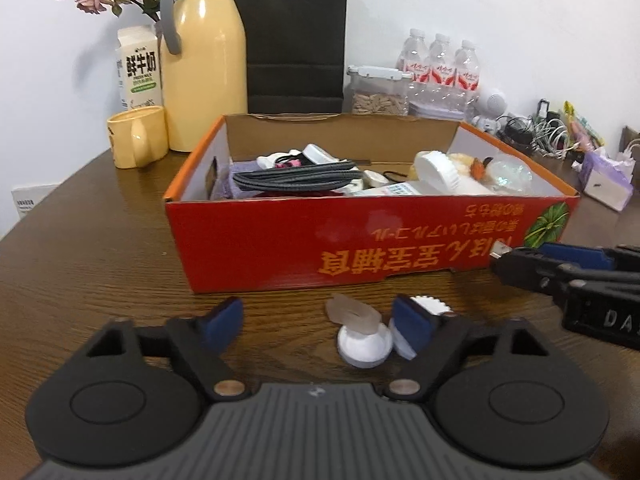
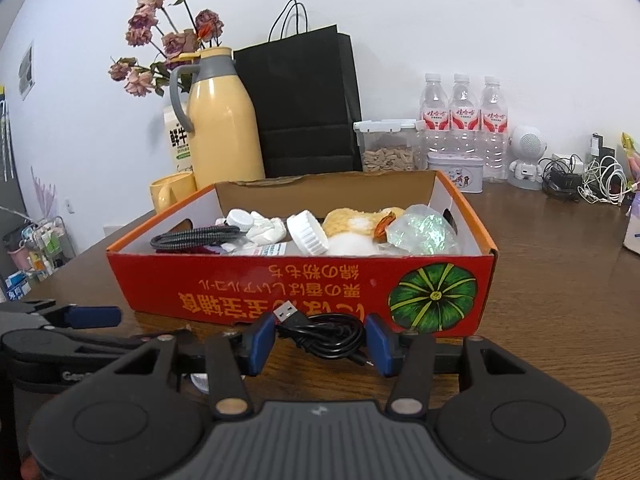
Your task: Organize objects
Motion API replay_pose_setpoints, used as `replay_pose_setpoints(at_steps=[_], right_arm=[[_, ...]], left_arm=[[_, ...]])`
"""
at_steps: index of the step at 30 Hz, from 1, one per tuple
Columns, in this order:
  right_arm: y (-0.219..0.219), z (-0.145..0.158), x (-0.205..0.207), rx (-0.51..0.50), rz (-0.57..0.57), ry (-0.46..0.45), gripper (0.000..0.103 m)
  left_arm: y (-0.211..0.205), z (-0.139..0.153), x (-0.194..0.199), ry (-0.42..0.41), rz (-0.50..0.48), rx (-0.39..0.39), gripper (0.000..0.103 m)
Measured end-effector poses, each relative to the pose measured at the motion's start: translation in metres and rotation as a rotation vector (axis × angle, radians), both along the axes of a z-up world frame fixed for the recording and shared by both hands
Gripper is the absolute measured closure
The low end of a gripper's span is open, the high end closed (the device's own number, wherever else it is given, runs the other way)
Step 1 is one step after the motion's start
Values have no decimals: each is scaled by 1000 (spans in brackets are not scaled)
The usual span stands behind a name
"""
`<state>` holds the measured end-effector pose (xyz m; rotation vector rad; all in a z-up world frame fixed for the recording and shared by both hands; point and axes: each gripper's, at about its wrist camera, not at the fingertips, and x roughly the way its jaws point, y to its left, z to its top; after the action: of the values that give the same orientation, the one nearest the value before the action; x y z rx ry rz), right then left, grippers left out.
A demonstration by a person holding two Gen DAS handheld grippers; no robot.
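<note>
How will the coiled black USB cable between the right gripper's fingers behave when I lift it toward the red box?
The black USB cable is a loose, untied coil, so it will probably sag and partly unwind. Its free plug end sticks up and may swing or snag on the red box wall. It looks light; the right gripper should carry it easily.

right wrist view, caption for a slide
Right tongs grip a coiled black cable before the red box.
</note>
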<state>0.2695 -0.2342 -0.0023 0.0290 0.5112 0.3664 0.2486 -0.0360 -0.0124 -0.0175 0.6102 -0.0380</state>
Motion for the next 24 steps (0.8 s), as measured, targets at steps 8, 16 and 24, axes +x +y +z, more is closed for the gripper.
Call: replay_pose_setpoints(at_steps=[8, 16, 24], right_arm=[[4, 0, -4, -10, 20, -5, 54], [4, -1, -4, -13, 25, -4, 54], [5, -1, -4, -15, 25, -4, 54]], left_arm=[[-4, -2, -4, 7, -42, -28, 59], [-2, -2, -3, 14, -50, -53, 94], [1, 1, -11, -29, -56, -70, 97]])
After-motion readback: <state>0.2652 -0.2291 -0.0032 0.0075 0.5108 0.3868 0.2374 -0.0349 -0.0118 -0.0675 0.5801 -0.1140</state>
